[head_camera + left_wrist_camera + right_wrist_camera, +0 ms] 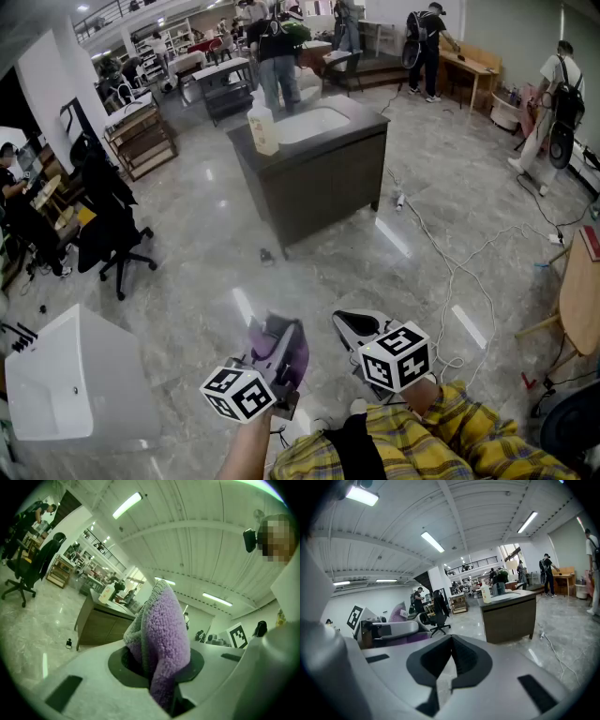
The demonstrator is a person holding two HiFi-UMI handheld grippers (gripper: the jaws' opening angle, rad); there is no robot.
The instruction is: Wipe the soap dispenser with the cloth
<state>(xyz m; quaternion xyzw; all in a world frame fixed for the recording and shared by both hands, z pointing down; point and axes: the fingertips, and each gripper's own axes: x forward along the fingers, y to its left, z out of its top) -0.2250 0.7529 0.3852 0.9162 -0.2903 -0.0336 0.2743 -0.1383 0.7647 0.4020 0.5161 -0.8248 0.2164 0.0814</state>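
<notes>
Fuzzy purple cloth: purple pile, with a grey knit band along one edge.
Cream-white plastic soap dispenser: plain; no pattern can be made out.
Dark brown wooden desk: grey top, white basin.
Left gripper and right gripper: pale grey shells with black recesses. Each cube is white with black square markers.
Plaid sleeve: yellow, crossed by dark lines.
Glossy marbled floor: grey with pale streaks.
Swivel office chair: black.

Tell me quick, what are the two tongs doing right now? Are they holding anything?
Left tongs: closed on the purple cloth.
Right tongs: closed, holding nothing.
</notes>
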